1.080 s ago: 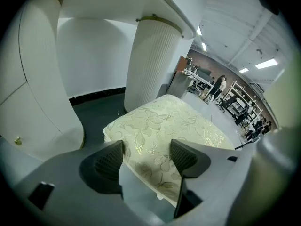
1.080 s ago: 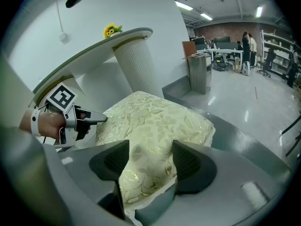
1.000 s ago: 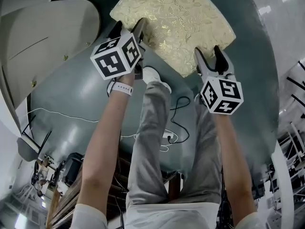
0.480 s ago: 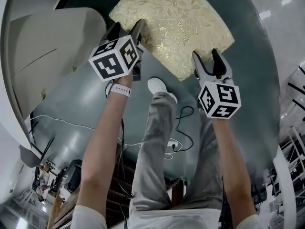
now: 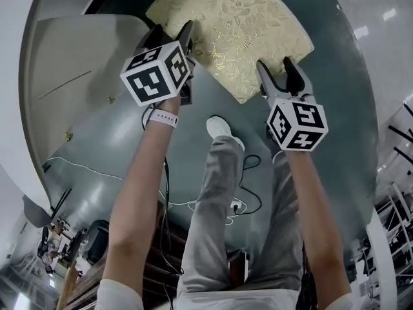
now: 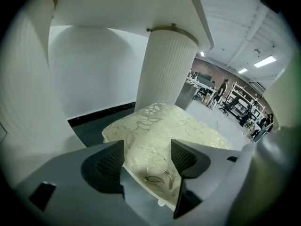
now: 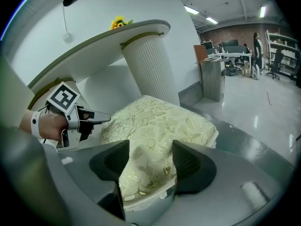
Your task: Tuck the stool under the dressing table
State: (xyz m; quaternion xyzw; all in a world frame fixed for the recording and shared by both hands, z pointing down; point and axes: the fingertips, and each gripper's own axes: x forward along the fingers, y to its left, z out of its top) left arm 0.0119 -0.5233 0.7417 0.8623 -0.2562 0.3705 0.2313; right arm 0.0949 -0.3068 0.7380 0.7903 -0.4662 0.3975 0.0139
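While the stool [image 5: 239, 31] stands on the floor [image 5: 335, 76] by the table [image 5: 71, 76], not fully under it | left gripper [image 5: 171, 31]: fingers [image 6: 106, 166] wide, stool edge between | right gripper [image 5: 275, 70]: fingers [image 7: 188, 166] wide, stool corner between | push looks left to do

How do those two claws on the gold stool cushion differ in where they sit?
The left claw meets the stool cushion on the side beside the white dressing table; the right claw meets it on the side away from the table. The left claw reaches further forward than the right claw. Both have jaws apart, with the cushion's edge between them.
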